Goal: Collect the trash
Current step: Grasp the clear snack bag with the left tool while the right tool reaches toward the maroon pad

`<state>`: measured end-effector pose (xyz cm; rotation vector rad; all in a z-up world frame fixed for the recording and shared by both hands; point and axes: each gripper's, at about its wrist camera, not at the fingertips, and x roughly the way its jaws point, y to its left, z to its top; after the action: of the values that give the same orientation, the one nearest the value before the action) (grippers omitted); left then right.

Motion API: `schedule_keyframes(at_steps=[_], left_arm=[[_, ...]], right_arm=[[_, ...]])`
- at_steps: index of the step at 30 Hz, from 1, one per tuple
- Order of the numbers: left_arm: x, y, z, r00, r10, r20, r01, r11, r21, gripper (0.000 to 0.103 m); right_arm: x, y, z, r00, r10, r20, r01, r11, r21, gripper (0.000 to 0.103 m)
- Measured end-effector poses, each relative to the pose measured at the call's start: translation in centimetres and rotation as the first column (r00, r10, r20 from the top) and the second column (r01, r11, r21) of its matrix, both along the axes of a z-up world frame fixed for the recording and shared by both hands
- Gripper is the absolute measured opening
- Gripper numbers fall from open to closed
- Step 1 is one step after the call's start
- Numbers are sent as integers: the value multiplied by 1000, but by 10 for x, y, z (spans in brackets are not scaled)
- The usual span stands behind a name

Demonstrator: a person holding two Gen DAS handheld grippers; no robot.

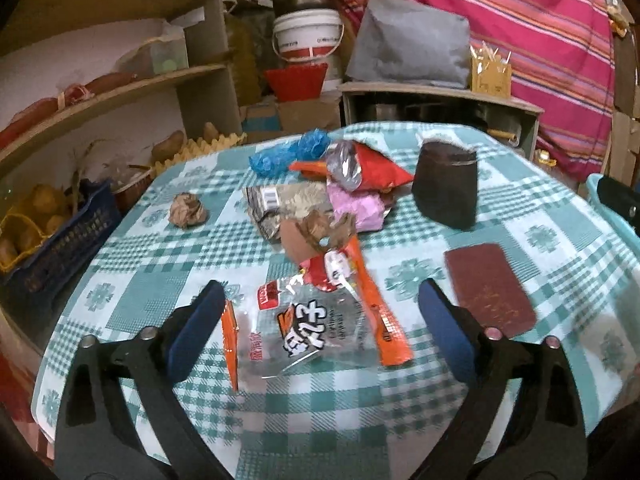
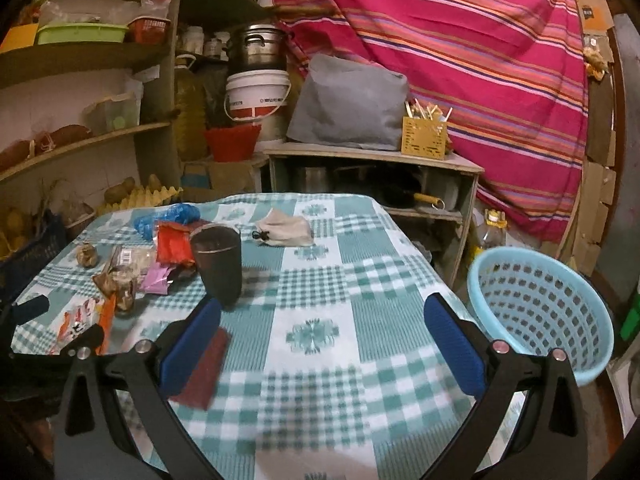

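A table covered with a teal-and-white checked cloth (image 1: pixel 168 280) carries a loose heap of trash. The left gripper (image 1: pixel 320 312), with blue pads on black fingers, stands wide open and holds nothing; between its fingers on the cloth lies a clear plastic snack wrapper with orange edges and black-and-white lettering (image 1: pixel 316 332), not pressed by either pad. Farther off lie a crumpled brown paper ball (image 1: pixel 188 210) to the left, a pink wrapper (image 1: pixel 358 206), a red foil packet (image 1: pixel 372 170) and crumpled blue plastic (image 1: pixel 286 154). A dark cup (image 1: pixel 448 184) stands upright right of the heap, with a flat maroon booklet (image 1: pixel 490 288) nearer. The right gripper (image 2: pixel 322 332) is also spread wide and empty over bare cloth. A light blue perforated plastic basket (image 2: pixel 540 312) sits beyond the table's right edge.
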<state>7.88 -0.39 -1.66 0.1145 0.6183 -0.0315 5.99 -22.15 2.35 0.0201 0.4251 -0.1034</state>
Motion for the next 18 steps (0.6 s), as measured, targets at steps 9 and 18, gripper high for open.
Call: schedule_keyframes(at_steps=[9,18], left_arm=[[12,5,-10,995,-44,-89,38,996,-75,78],[17,-1,-17,987,-78,-144,71,996,-54,47]], right_arm=[[12,-7,-24,995,-4,-96,9,998,56,99],[12,-6,-30,991,-4,-134,11,998,54,99]])
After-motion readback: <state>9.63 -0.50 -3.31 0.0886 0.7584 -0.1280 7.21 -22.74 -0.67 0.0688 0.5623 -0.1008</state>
